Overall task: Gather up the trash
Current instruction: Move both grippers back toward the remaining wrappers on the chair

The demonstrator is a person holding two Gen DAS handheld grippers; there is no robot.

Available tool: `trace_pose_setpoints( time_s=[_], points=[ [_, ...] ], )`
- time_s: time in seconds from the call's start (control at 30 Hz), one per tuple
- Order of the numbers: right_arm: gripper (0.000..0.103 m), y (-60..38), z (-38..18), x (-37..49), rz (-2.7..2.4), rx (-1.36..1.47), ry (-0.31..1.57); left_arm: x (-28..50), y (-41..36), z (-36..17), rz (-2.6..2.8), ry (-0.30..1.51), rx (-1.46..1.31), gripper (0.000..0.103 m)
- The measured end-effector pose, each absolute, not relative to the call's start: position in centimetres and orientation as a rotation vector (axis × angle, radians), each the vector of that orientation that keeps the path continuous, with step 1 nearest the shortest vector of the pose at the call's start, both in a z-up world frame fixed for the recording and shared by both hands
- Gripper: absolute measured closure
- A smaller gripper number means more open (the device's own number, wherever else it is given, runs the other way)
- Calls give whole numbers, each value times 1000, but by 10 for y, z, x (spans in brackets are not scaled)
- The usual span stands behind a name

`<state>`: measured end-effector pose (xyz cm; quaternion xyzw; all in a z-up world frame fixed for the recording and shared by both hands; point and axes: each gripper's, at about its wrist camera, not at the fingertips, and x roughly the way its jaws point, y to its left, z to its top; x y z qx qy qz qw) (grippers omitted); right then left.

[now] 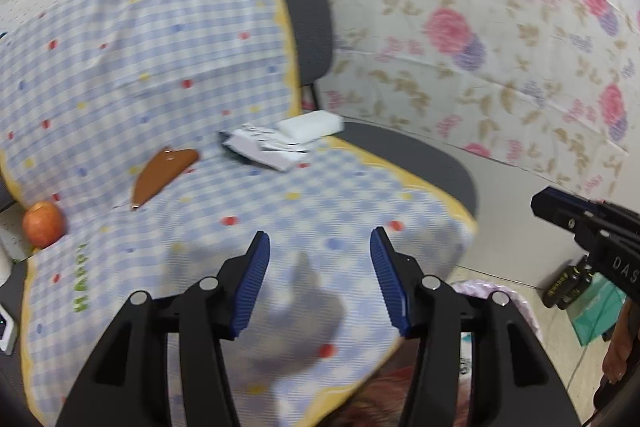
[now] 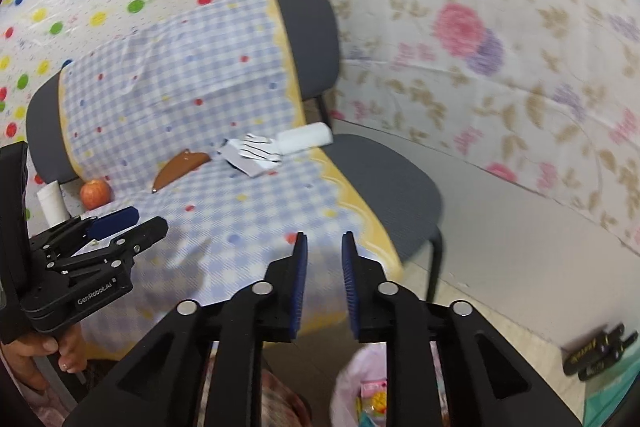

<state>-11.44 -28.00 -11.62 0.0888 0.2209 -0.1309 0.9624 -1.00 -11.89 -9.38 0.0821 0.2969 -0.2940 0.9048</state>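
A chair seat covered with a blue checked cloth carries a white striped wrapper, a white tissue pack, a brown curved case and an apple. My left gripper is open and empty above the cloth's front part. My right gripper is open with a narrow gap, empty, above the cloth's front edge. The wrapper, tissue pack, brown case and apple lie far ahead of it. A pink trash bag with rubbish sits below the right gripper.
The grey chair stands against a flowered wall covering. A white cup stands left of the apple. Black batteries lie on the floor at the right. The left gripper shows at the right view's left edge.
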Motion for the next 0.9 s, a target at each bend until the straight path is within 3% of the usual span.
trace_pose_setpoints(
  time_s=[0.63, 0.7, 0.77, 0.9],
  points=[
    [79, -257, -91, 45, -118, 108, 468, 114, -43, -86, -353, 633, 131, 47],
    [76, -254, -93, 61, -100, 99, 481, 126, -43, -89, -348, 640, 127, 45],
    [65, -251, -98, 83, -79, 91, 488, 140, -43, -93, -335, 650, 126, 40],
    [54, -248, -111, 125, -56, 69, 548, 164, -42, -102, -312, 672, 127, 36]
  ],
)
